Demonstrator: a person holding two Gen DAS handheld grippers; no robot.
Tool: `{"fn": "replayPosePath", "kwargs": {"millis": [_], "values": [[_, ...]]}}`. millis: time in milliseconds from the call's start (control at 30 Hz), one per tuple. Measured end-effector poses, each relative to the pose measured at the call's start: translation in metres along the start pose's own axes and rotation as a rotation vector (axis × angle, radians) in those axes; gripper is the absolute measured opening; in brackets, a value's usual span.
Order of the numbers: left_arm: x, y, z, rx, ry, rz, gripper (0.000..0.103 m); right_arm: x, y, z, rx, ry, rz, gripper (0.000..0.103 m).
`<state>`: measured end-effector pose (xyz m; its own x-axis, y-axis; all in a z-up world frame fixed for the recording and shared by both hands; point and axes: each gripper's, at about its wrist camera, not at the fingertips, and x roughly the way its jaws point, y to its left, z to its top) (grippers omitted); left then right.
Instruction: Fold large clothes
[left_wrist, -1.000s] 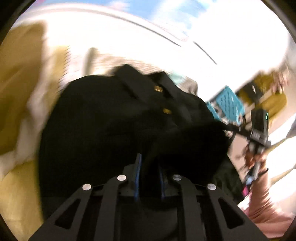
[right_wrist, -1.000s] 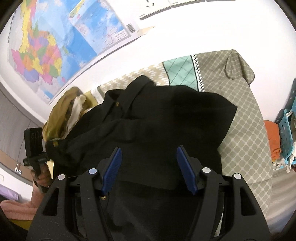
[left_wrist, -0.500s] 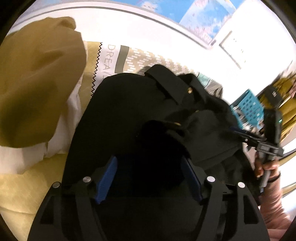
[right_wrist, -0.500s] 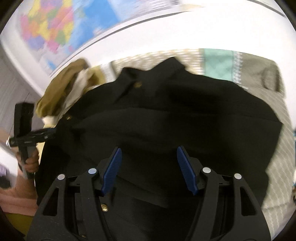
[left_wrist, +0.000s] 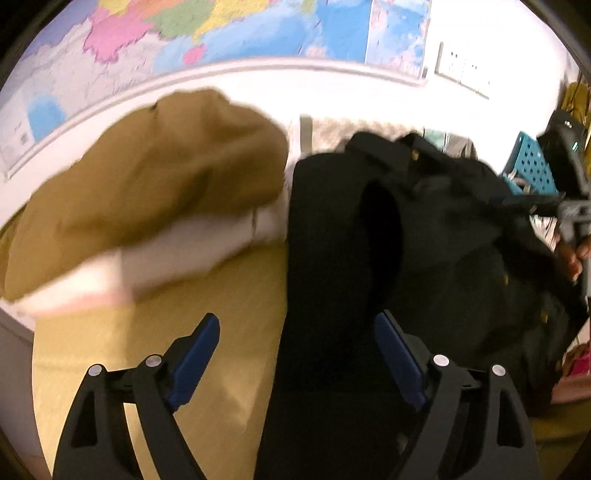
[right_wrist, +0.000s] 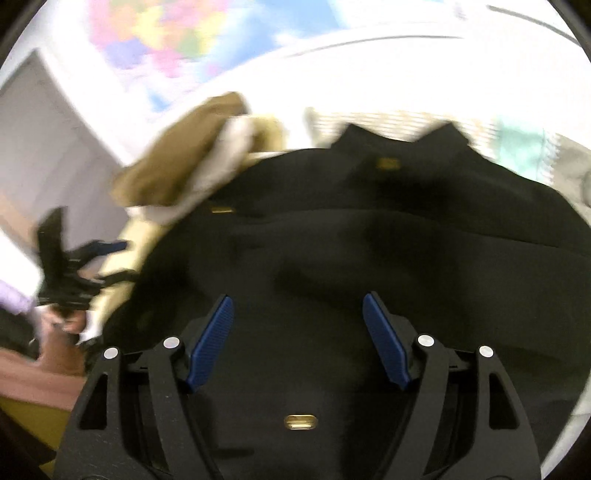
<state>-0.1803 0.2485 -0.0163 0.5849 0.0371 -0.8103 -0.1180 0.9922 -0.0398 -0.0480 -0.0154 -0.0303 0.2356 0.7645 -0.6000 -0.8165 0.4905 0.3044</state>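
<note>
Blur smears both views; the black gold-buttoned jacket lies heaped on the bed, collar toward the wall, lower edge cut off. Left gripper and right gripper, jaws just widening, gape empty.

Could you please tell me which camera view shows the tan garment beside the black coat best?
The left wrist view: the tan garment fills the upper left, large though blurred. The right wrist view shows it small, smeared, behind the black coat.
</note>
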Motion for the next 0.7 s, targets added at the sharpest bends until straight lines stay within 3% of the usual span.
{"fn": "replayPosePath", "kwargs": {"millis": [133,300,400,467,500,567,700], "values": [[-0.001,-0.005,-0.021,0.030,0.011,-0.054,0.083,0.025,0.054,-0.006,-0.107,0.055,0.130,0.073],[0.004,-0.022,-0.021,0.087,-0.002,-0.130,0.081,0.068,0.117,-0.018,-0.229,0.142,0.247,0.071],[0.021,-0.028,-0.021,0.117,0.056,-0.094,0.047,0.077,0.128,-0.020,-0.221,0.149,0.272,0.071],[0.030,-0.025,-0.020,0.110,0.069,-0.048,0.010,0.079,0.130,-0.020,-0.202,0.142,0.273,0.073],[0.028,-0.019,-0.019,0.102,0.054,-0.023,0.008,0.078,0.132,-0.022,-0.198,0.141,0.274,0.073],[0.011,0.003,-0.011,0.028,0.003,-0.102,0.005,0.079,0.135,-0.024,-0.190,0.141,0.283,0.073],[-0.019,0.039,0.012,-0.083,-0.072,-0.192,0.005,0.085,0.154,-0.031,-0.227,0.159,0.337,0.073]]}}
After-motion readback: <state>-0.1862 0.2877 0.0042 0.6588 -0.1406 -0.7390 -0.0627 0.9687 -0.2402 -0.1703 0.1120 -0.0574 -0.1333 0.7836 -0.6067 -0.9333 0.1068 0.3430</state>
